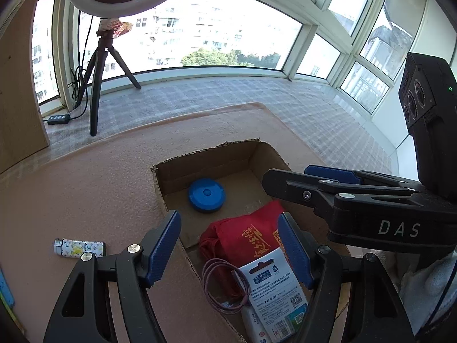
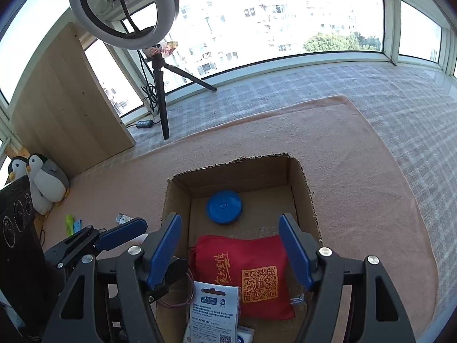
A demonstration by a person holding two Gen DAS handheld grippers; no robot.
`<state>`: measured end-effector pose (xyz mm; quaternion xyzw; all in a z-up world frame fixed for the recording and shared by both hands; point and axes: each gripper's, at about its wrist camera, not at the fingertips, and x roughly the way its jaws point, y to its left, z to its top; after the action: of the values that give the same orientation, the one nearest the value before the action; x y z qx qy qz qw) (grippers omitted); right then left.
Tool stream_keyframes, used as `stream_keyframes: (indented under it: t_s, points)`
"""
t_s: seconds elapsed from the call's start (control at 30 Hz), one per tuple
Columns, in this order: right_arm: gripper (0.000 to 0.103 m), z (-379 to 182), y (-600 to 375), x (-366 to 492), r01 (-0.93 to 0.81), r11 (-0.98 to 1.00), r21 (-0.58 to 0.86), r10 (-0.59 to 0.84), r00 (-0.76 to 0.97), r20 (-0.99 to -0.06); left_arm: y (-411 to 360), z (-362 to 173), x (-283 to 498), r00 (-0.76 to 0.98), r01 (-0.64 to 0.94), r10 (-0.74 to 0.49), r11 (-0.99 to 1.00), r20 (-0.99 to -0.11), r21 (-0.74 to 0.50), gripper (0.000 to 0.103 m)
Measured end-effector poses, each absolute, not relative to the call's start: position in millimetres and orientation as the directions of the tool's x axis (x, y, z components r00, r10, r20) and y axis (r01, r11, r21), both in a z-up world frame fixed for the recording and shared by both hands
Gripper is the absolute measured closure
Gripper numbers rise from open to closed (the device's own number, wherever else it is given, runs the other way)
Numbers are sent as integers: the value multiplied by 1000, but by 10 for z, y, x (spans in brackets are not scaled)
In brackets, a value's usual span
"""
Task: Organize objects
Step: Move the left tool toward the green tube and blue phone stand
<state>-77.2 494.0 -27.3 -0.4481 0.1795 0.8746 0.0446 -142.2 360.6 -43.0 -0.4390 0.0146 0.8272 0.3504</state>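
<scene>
An open cardboard box (image 1: 205, 165) (image 2: 234, 174) sits on a pink mat (image 1: 85, 185). Inside lie a blue round disc (image 1: 206, 195) (image 2: 224, 206), a red bag (image 1: 248, 237) (image 2: 257, 271), a white printed card pack (image 1: 274, 291) (image 2: 214, 311) and a pink cable loop (image 1: 225, 285). My left gripper (image 1: 230, 247) hangs open over the box's near left side, holding nothing. My right gripper (image 2: 231, 250) (image 1: 285, 175) is open above the red bag, also holding nothing. A patterned lighter (image 1: 79, 248) (image 2: 124, 217) lies on the mat left of the box.
A ring light on a tripod (image 1: 97, 85) (image 2: 160, 94) stands by the window with a power strip (image 1: 58, 119). A wooden board (image 2: 71, 100) and plush penguins (image 2: 42, 183) are at the left. Small green and blue items (image 2: 71, 224) lie near them.
</scene>
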Motion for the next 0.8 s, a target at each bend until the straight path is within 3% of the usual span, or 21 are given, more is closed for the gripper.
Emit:
stream_keyframes:
  t_s: [0.33,0.8]
  points:
    - [36,-192,4495,-753,-197,-941,277,-107,-603,-791,2681,-421,-1456,-449,-462,491,-843,-746,-277,30]
    - [36,-247,3497,-705,-67,-934,350,-256,-557,-790,769,-671,-1755,-522,-73,241,-968,-818,-238,30]
